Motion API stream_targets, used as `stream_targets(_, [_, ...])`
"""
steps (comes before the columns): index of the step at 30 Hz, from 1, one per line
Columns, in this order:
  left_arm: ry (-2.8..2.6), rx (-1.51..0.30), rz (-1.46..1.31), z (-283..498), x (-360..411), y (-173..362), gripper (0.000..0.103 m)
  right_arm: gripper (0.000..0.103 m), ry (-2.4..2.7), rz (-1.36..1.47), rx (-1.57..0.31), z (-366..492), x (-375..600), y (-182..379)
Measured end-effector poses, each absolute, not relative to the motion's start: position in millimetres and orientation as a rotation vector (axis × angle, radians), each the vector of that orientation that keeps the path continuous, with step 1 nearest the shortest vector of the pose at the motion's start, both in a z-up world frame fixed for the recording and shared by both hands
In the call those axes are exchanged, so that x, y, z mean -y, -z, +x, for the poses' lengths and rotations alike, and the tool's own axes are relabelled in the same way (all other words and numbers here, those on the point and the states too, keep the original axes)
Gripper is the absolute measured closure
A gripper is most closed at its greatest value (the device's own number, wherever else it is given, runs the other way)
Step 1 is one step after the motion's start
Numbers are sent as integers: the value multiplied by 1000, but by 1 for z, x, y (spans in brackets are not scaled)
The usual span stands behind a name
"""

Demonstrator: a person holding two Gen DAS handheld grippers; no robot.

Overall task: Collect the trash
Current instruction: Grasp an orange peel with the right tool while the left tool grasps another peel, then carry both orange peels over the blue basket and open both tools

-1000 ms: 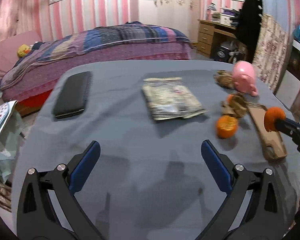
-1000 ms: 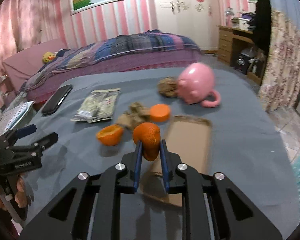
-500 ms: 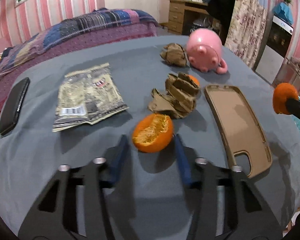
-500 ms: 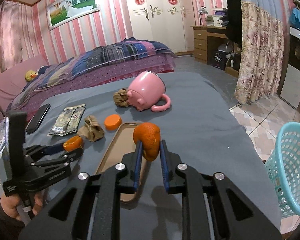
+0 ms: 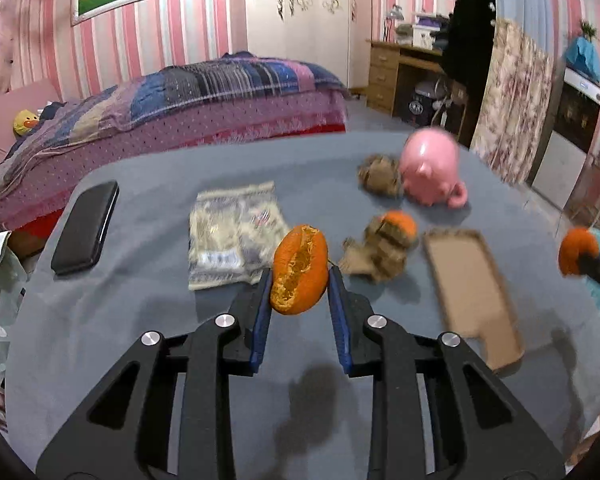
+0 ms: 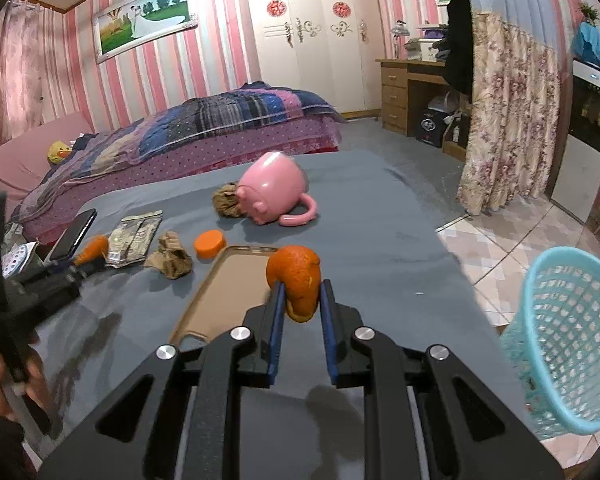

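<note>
My left gripper (image 5: 300, 282) has a torn orange peel half (image 5: 300, 256) between its blue pads, which press on it as the jaws are closing. The peel hangs above the grey table (image 5: 180, 340), with its shadow beneath. My right gripper (image 6: 303, 292) is shut on another orange peel piece (image 6: 294, 268), near the table's right edge. A turquoise mesh basket (image 6: 560, 340) stands on the floor to its right. On the table lie a crumpled brown paper (image 5: 376, 252), a second brown wad (image 5: 380, 174), a flat snack wrapper (image 5: 232, 232) and an orange cap (image 6: 209, 243).
A pink mug (image 5: 432, 168) lies on its side at the back. A black phone (image 5: 86, 228) is at the left and a tan phone case (image 5: 472, 284) at the right. A bed stands behind the table, tiled floor and a flowered curtain to the right.
My left gripper went from wide open to closed around the orange peel half and raised it off the table. My right gripper carried its peel rightward, and the basket came nearer.
</note>
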State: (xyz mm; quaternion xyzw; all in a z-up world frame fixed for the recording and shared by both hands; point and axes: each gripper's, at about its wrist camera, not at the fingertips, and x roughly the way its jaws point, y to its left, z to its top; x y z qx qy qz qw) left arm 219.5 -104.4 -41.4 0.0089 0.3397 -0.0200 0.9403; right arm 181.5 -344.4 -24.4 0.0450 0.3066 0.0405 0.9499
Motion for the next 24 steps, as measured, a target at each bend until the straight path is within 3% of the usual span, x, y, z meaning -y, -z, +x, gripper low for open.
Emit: stream_targets(24, [529,-527,78,203,412,-47,77,85,405,174,-484,96,578,-15])
